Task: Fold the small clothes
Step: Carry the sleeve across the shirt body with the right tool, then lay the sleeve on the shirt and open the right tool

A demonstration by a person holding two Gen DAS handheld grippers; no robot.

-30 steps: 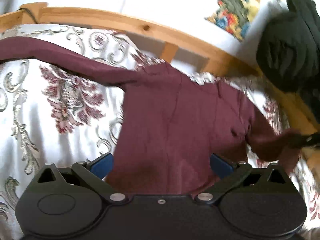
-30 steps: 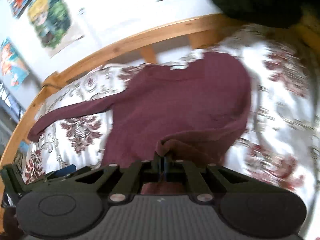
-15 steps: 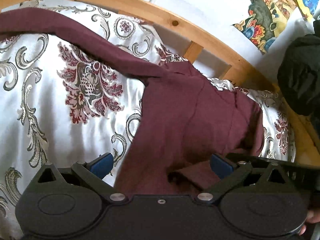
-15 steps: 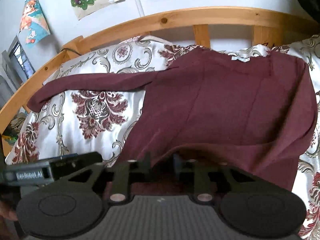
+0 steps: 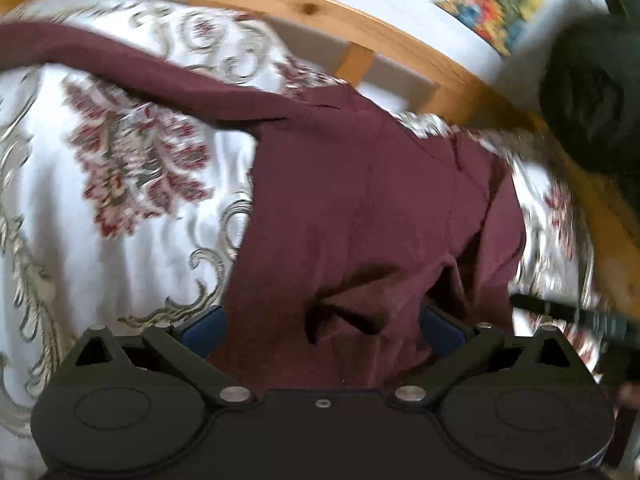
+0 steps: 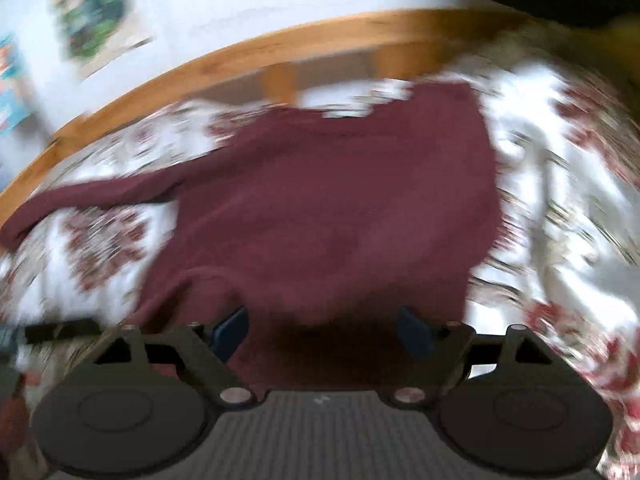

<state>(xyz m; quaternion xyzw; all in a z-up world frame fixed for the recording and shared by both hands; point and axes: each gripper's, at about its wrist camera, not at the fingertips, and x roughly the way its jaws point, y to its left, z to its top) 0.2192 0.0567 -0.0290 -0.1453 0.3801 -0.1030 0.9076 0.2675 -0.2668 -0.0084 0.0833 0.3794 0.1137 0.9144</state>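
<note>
At 6 o'clock in the left wrist view, left gripper (image 5: 322, 330), blue pads (image 5: 204, 330) wide apart, nothing pinched, rumpled hem of maroon sweater (image 5: 360, 208) lying loose between them. Same spot in the right wrist view, right gripper (image 6: 322, 332), jaws opening, pads (image 6: 230, 332) clear of the cloth, sweater hem between them but not pressed. Just beyond, at centre, sweater body spread flat on patterned bedspread (image 5: 100, 200); right side folded in over the body. Toward 10 o'clock, one sleeve (image 5: 120, 68) stretched out across the bedspread. Farther, 12 o'clock, wooden bed rail (image 5: 304, 8), white wall behind with colourful posters (image 5: 500, 4). At 2 o'clock, dark garment (image 5: 592, 96) bunched by the rail. Right wrist view heavily blurred.
</note>
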